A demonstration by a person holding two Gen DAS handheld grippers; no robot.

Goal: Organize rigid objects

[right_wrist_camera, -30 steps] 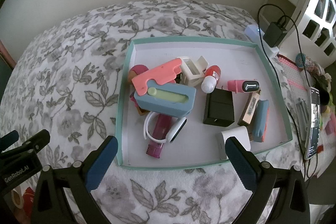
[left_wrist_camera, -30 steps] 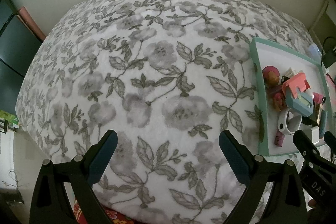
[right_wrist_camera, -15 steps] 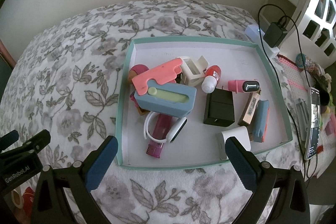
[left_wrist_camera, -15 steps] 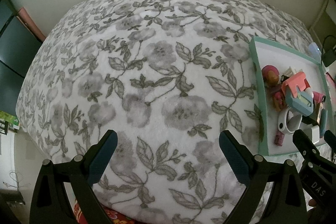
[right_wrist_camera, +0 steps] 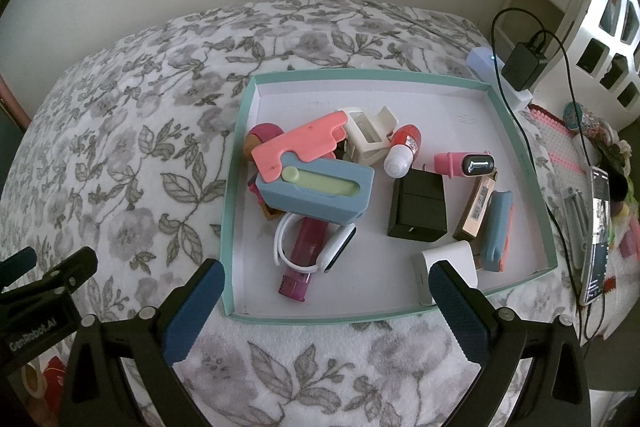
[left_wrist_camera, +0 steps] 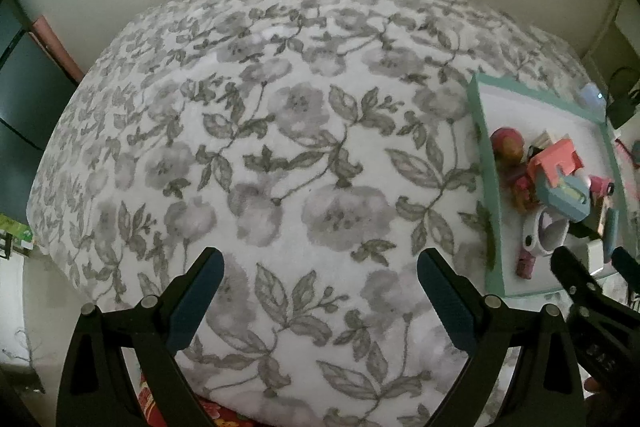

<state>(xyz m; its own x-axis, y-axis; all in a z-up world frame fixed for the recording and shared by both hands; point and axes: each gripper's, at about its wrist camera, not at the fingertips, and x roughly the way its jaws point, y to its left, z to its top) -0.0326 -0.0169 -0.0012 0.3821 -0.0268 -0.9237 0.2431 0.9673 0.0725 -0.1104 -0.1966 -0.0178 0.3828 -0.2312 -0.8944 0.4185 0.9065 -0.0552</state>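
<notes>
A teal-rimmed tray [right_wrist_camera: 236, 163] [left_wrist_camera: 482, 147] lies on a floral bedspread and holds several small rigid items. Among them are a pink plastic piece [right_wrist_camera: 304, 145] on a blue box [right_wrist_camera: 320, 199], a white watch band [right_wrist_camera: 288, 235], a magenta tube [right_wrist_camera: 302, 255], a black charger [right_wrist_camera: 418, 211], a red-and-white bottle [right_wrist_camera: 402, 149] and a white block [right_wrist_camera: 446, 261]. My right gripper [right_wrist_camera: 326, 281] stands open at the tray's near edge, empty. My left gripper [left_wrist_camera: 320, 267] is open over bare bedspread, left of the tray.
The floral bedspread [left_wrist_camera: 280, 147] stretches wide to the left of the tray. Right of the tray are a black plug with cable [right_wrist_camera: 524, 61], a phone [right_wrist_camera: 598, 235] and clutter. A plain wall runs behind the bed, and white shelving [right_wrist_camera: 608, 11] stands at the right.
Both grippers have stayed open and nearly still. The left wrist view has shifted very slightly, so the tray sits a touch further right in it.
</notes>
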